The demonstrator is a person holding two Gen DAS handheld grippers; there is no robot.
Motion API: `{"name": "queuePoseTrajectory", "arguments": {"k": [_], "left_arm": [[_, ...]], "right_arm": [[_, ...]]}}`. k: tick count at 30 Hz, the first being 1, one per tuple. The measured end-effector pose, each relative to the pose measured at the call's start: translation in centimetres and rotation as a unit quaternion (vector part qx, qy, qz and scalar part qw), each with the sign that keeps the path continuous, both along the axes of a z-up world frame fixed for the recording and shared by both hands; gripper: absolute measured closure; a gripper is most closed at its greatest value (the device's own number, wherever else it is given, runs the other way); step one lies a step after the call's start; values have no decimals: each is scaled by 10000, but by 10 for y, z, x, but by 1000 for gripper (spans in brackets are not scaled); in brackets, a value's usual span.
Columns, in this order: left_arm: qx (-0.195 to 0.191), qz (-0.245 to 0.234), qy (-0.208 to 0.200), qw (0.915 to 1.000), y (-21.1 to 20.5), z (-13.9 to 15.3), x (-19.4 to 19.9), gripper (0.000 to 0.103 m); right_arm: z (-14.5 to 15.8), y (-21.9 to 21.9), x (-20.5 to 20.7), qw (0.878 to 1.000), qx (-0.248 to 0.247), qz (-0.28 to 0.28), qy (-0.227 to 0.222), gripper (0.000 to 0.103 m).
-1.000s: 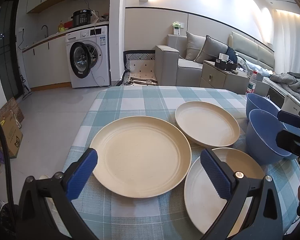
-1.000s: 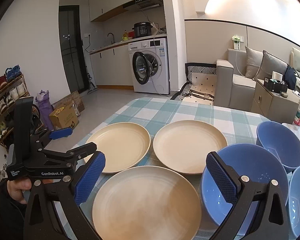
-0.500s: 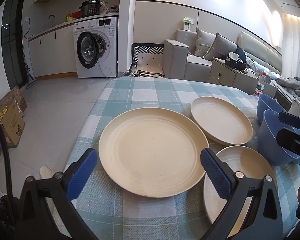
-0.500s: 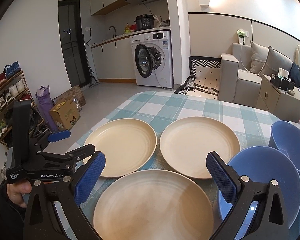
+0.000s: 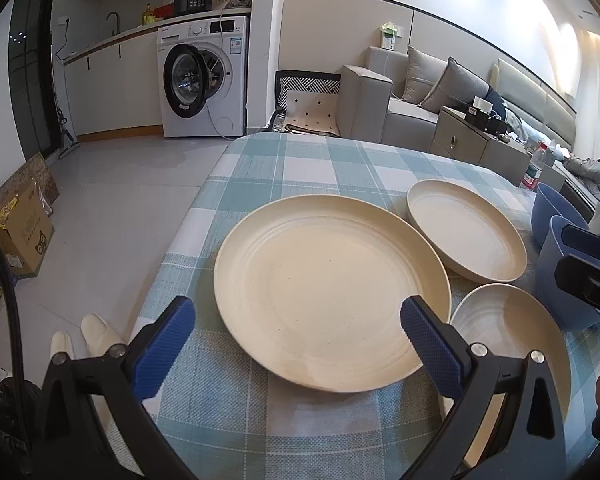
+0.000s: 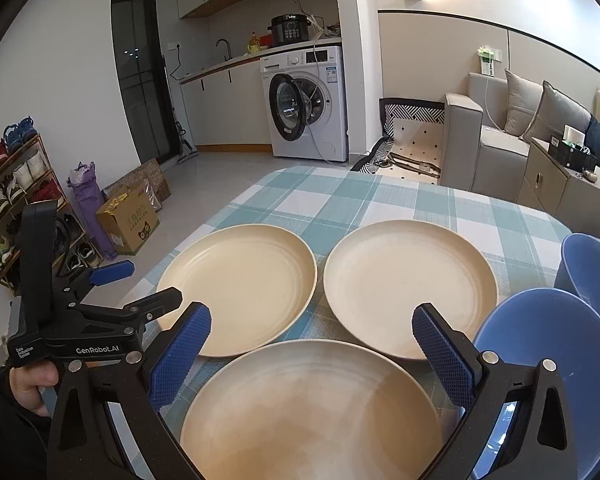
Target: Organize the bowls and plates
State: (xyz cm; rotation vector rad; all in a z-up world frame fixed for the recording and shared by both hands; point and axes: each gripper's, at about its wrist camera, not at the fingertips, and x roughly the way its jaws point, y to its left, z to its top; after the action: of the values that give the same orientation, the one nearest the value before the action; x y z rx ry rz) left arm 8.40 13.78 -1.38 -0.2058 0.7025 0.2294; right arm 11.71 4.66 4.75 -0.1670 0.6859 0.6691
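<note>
Three cream plates lie on the checked tablecloth. In the left wrist view the large left plate [image 5: 328,296] is straight ahead of my open, empty left gripper [image 5: 298,344], with the far plate [image 5: 466,230] and the near plate [image 5: 512,344] to its right. In the right wrist view my open, empty right gripper [image 6: 310,356] hovers over the near plate [image 6: 312,412]; the left plate [image 6: 240,284] and far plate [image 6: 410,284] lie beyond. Blue bowls [image 6: 548,348] [image 6: 592,268] stand at the right. The left gripper also shows there [image 6: 136,284].
The table's left edge [image 5: 172,256] drops to the tiled floor. A washing machine [image 5: 202,80], sofa [image 5: 412,100], cardboard box [image 6: 128,220] and shoe rack [image 6: 12,188] stand around the room. The checked cloth [image 6: 360,196] reaches the far edge.
Both grippers have moved left and slightly forward. The large left plate now sits centred between the left gripper's fingers. The plates and bowls have not moved.
</note>
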Motion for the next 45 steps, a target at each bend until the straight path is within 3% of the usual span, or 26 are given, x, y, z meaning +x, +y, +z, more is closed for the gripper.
{"name": "queuePoseTrajectory", "arguments": {"k": [20, 28, 30, 35, 42, 45], "left_arm": [[-162, 113, 293, 9994, 16, -21, 4, 2], [-276, 134, 331, 9990, 23, -26, 3, 7], [-307, 155, 355, 9988, 25, -28, 3, 9], [-443, 188, 409, 9980, 30, -30, 3, 11], [-485, 167, 453, 9977, 33, -32, 3, 13], [-526, 171, 468, 9974, 36, -34, 2, 21]], "right_arm": [[-27, 35, 28, 9984, -232, 257, 444, 1], [-39, 49, 35, 9962, -281, 406, 724, 11], [-40, 52, 35, 9958, -283, 434, 756, 22], [-42, 59, 37, 9949, -318, 521, 805, 22], [-53, 68, 43, 9920, -470, 542, 1035, 30], [-58, 72, 46, 9908, -531, 525, 1126, 33]]}}
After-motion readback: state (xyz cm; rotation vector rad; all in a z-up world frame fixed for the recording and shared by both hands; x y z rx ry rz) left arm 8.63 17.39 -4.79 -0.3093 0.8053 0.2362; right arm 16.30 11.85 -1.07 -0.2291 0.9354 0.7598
